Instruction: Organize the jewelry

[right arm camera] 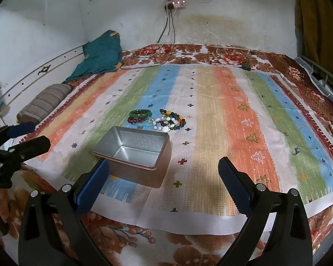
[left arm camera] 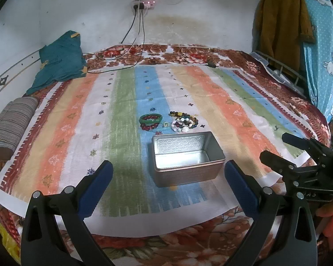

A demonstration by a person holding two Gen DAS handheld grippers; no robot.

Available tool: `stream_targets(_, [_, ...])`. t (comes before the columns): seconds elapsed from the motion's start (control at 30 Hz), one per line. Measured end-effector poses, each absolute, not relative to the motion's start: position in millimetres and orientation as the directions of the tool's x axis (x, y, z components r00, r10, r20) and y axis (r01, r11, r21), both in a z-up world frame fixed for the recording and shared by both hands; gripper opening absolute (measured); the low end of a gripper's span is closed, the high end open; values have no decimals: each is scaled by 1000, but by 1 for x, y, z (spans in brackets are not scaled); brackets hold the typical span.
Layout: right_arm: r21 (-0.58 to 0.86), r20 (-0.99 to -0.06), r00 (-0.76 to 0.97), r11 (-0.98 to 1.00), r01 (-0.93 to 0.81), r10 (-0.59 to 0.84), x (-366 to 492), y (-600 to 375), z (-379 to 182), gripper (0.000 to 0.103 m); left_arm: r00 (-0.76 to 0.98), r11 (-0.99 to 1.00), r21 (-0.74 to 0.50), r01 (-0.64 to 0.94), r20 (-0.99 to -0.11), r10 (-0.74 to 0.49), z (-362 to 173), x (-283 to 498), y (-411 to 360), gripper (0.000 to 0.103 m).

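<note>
An open, empty metal tin (left arm camera: 186, 157) stands on the striped cloth; it also shows in the right wrist view (right arm camera: 135, 155). Just beyond it lie a green bangle (left arm camera: 150, 118) on dark red beads and a heap of mixed bead bracelets (left arm camera: 184, 122), which also show in the right wrist view: the bangle (right arm camera: 140, 113) and the heap (right arm camera: 172, 120). My left gripper (left arm camera: 168, 170) is open and empty, near the tin's front. My right gripper (right arm camera: 164, 170) is open and empty, just right of the tin; it also shows at the right edge of the left wrist view (left arm camera: 275, 148).
The striped cloth (left arm camera: 233, 115) covers a floral blanket on a bed. A teal garment (left arm camera: 60, 62) and a striped pillow (left arm camera: 13, 122) lie at the left. Cables (left arm camera: 131, 53) run from a wall socket along the far edge. Clothes hang at the right (left arm camera: 282, 22).
</note>
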State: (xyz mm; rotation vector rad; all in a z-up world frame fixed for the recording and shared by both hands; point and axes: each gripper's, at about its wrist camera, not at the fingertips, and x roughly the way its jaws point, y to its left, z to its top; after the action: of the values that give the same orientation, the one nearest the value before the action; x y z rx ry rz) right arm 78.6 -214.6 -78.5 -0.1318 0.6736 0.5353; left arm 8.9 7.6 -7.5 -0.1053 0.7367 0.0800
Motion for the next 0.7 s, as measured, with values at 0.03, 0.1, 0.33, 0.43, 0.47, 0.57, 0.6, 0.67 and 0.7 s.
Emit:
stream_targets(0.03, [53, -625, 653, 858, -511, 428, 79, -214, -79, 99, 738, 991, -70, -110, -674, 35, -8, 9, 8, 98])
stream_targets(0.1, [54, -625, 652, 856, -514, 430, 79, -215, -79, 99, 739, 991, -70, -114, -672, 38, -7, 9, 8, 98])
stream_targets(0.33, [56, -625, 655, 861, -506, 425, 80, -213, -79, 99, 743, 988, -81, -131, -668, 44, -6, 9, 12, 98])
stream_targets(0.43, [53, -628, 653, 860, -507, 423, 84, -210, -78, 99, 742, 985, -90, -149, -669, 51, -6, 11, 16, 98])
stream_targets(0.47, [52, -628, 654, 860, -507, 423, 84, -209, -78, 99, 743, 984, -95, -148, -668, 47, -6, 11, 16, 98])
stream_targets(0.57, [51, -626, 656, 862, -505, 421, 87, -207, -78, 99, 744, 984, -97, -149, -667, 47, -6, 14, 16, 98])
stream_targets(0.6, [50, -627, 656, 862, -504, 420, 90, -207, -77, 99, 742, 984, -96, -149, -669, 47, -6, 16, 15, 98])
stream_targets(0.67, [48, -629, 655, 863, -504, 418, 91, -206, -77, 99, 739, 983, -109, -148, -673, 37, -7, 17, 16, 98])
stream_targets(0.7, [50, -628, 655, 862, -505, 420, 90, -207, -77, 99, 735, 982, -117, -150, -677, 31, -8, 20, 17, 98])
